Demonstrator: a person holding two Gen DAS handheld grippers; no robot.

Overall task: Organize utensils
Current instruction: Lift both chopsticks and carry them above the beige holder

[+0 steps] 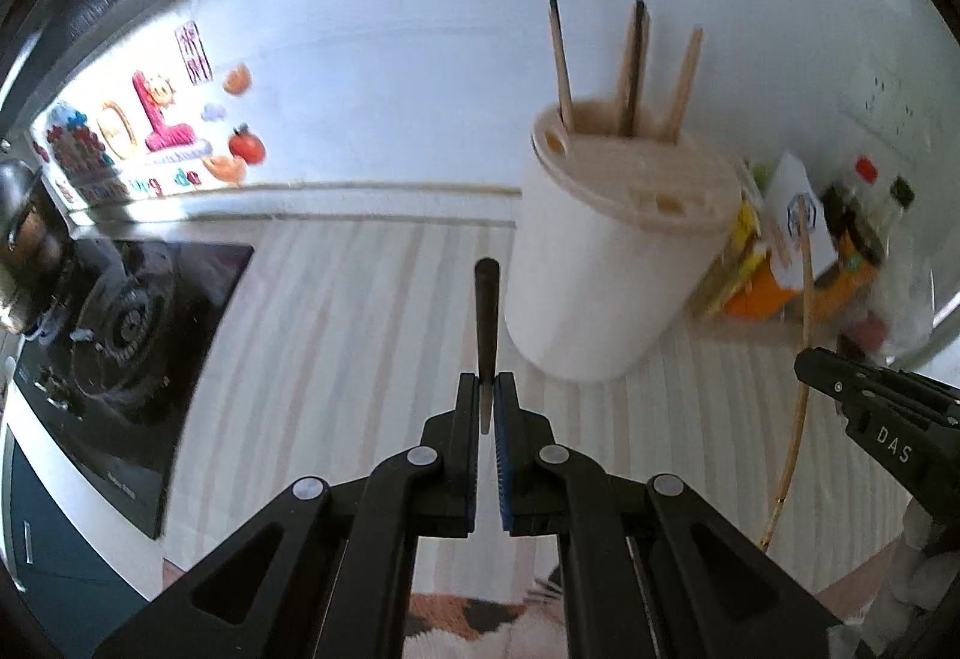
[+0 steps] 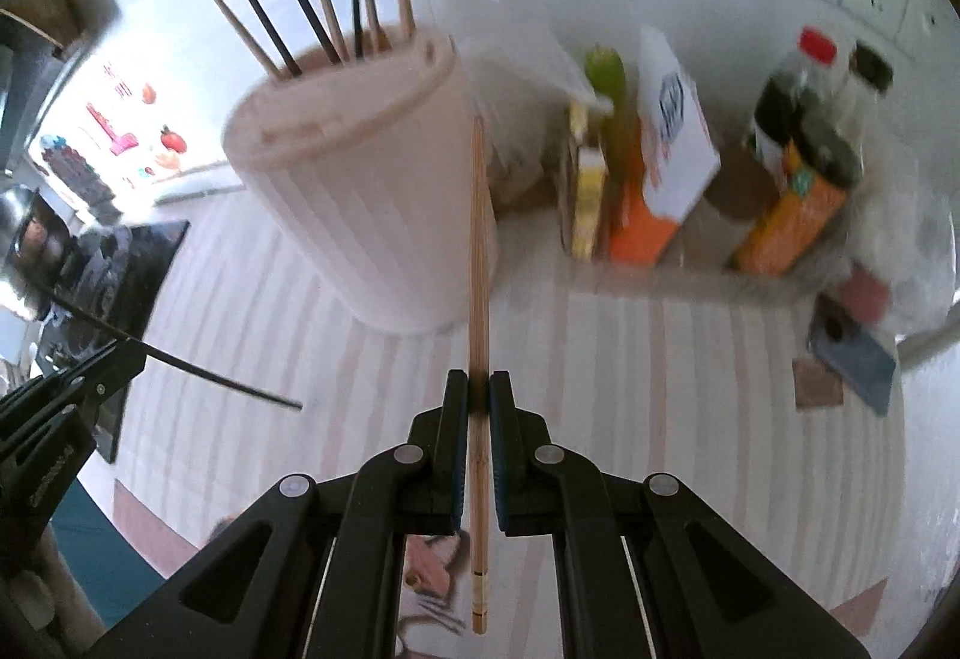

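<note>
We pinch a black chopstick [image 1: 486, 323] in our left gripper [image 1: 487, 389], a bamboo chopstick [image 2: 478, 299] in our right gripper [image 2: 478, 389], both before the holder [image 2: 366, 191].

Cream holder [image 2: 366, 191] on a pink-and-white striped bench [image 2: 660, 389]; one chopstick [image 1: 486, 317] is black, the other [image 2: 478, 299] light bamboo, and both tongs black with blue pads [image 1: 501, 473].
</note>
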